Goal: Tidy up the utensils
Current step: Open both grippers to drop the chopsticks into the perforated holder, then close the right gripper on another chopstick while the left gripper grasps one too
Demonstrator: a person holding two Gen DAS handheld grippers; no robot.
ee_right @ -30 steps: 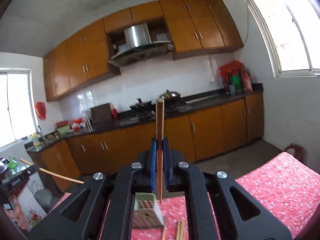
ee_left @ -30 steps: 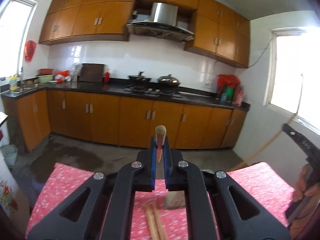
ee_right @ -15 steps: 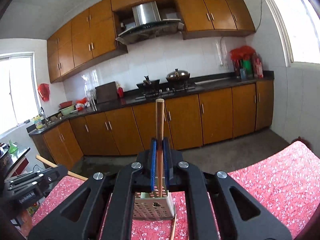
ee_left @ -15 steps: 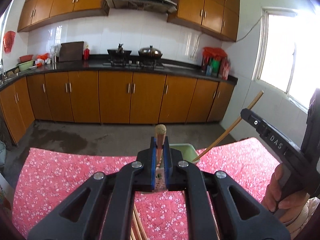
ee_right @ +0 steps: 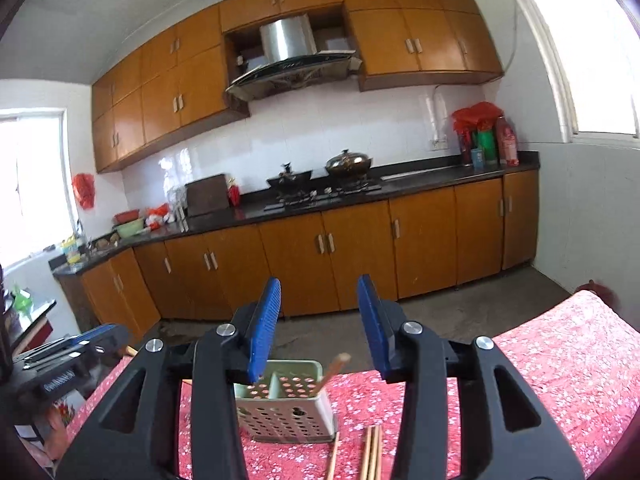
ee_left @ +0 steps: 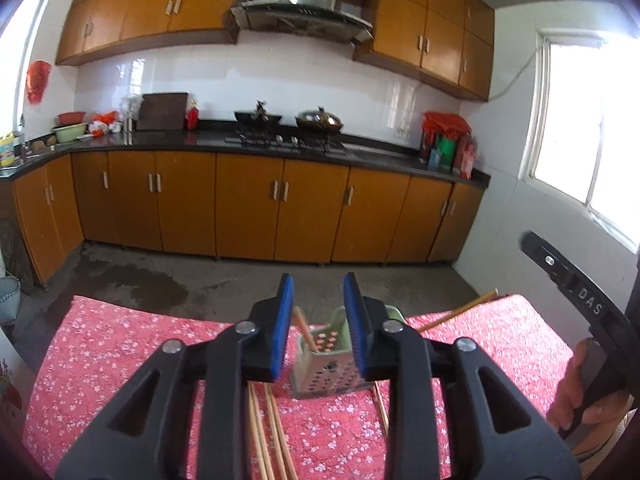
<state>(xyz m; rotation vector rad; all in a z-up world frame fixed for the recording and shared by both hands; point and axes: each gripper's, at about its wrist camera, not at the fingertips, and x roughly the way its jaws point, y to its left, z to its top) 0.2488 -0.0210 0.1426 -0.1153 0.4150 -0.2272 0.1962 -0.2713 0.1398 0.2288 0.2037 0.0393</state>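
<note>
Standing apart with nothing pressed between their blue pads, the fingers of both tools have just been opening, which reads as a release of chopsticks into the holder. In the left wrist view the left gripper (ee_left: 318, 320) sits just behind and above the perforated green utensil holder (ee_left: 326, 376), and one wooden chopstick (ee_left: 303, 326) leans inside it, right ahead of the left finger and free of both pads; dropped in upright, it rests tilted against the holder's wall. In the right wrist view the right gripper (ee_right: 320, 326) is spread over the same holder, and a chopstick (ee_right: 334, 366) pokes up from the compartment nearer its right finger, again untouched. The holder stands on the bench's red flowered cloth (ee_right: 560, 368), its divider keeping the sticks sorted. More loose chopsticks (ee_left: 266, 428) lie flat on the cloth below the left fingers, and others (ee_right: 372, 454) below the right ones, probably the next to be gathered.
</note>
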